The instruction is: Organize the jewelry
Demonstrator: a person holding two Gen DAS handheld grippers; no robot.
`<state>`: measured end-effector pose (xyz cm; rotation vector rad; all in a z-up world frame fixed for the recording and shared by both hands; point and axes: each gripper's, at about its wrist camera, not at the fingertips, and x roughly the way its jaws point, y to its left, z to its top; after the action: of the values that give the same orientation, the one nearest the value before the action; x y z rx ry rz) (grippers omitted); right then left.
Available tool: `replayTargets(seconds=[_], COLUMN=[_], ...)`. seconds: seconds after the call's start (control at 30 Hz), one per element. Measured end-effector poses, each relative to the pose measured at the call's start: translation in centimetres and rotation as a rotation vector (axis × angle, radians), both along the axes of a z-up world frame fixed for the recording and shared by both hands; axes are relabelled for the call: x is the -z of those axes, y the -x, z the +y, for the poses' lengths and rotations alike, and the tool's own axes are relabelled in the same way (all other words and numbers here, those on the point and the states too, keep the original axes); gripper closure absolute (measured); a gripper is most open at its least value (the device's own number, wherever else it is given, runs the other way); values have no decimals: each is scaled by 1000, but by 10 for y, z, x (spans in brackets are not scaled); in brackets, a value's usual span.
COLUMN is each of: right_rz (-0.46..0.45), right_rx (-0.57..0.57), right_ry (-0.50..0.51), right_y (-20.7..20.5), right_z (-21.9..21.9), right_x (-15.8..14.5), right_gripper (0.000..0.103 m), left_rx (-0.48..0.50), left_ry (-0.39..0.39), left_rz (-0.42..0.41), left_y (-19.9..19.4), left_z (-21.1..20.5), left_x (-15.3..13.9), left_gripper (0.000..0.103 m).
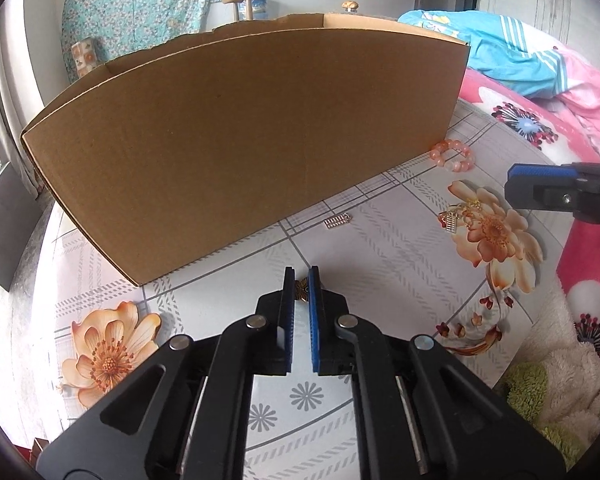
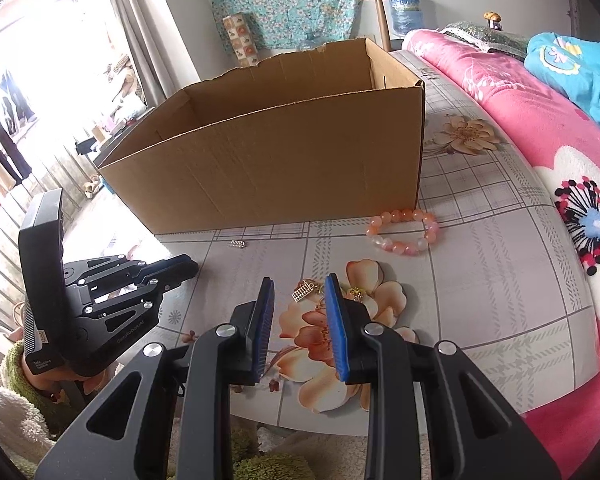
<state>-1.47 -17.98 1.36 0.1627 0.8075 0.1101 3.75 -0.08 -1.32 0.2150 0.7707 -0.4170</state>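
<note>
My left gripper (image 1: 301, 280) is low over the flowered tablecloth, shut on a small bronze-coloured ornament (image 1: 301, 289) that shows between its blue pad tips. My right gripper (image 2: 300, 280) is open, pointing down at a gold chain with an abacus charm (image 2: 303, 291) lying on a printed flower; nothing is between its pads. Near the box corner lies a pink bead bracelet (image 2: 404, 232), and a small silver abacus charm (image 1: 336, 222) rests close to the box's front wall. The open cardboard box (image 1: 240, 140) stands behind everything. The left gripper (image 2: 188, 268) shows at the left of the right wrist view.
The tablecloth-covered table (image 2: 500, 280) ends at a pink flowered blanket (image 2: 540, 128) on the right, with a blue garment (image 2: 580, 64) on it. A person's fleecy sleeve (image 2: 8, 400) is at lower left. A window with curtains (image 2: 120, 40) is at the left.
</note>
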Motion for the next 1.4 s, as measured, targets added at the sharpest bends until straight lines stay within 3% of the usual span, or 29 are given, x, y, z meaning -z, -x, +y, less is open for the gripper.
replayTargets(seconds=[0.63,0.87,0.97,1.03,1.4], right_rz=[145,141,138,140,101], right_rx=[-19,6,4,-11,-49], right_ry=[65,120,193,191,132], right_y=[-39,-51,-55,-57,-47], right_z=[17,26,33,35,42], right_x=[31,33,33,33,19], right_gripper=[77,78,85,97,101], left_rx=[-20,-18,-17,-18,-18], left_ry=[53,60,61,62,72], left_rz=[11,10,8,9,11], left_y=[8,8,9,8,7], left_z=[19,22,22,22,22], left_x=[1,1,1,0,-1], left_gripper=[98,98,98,98,98])
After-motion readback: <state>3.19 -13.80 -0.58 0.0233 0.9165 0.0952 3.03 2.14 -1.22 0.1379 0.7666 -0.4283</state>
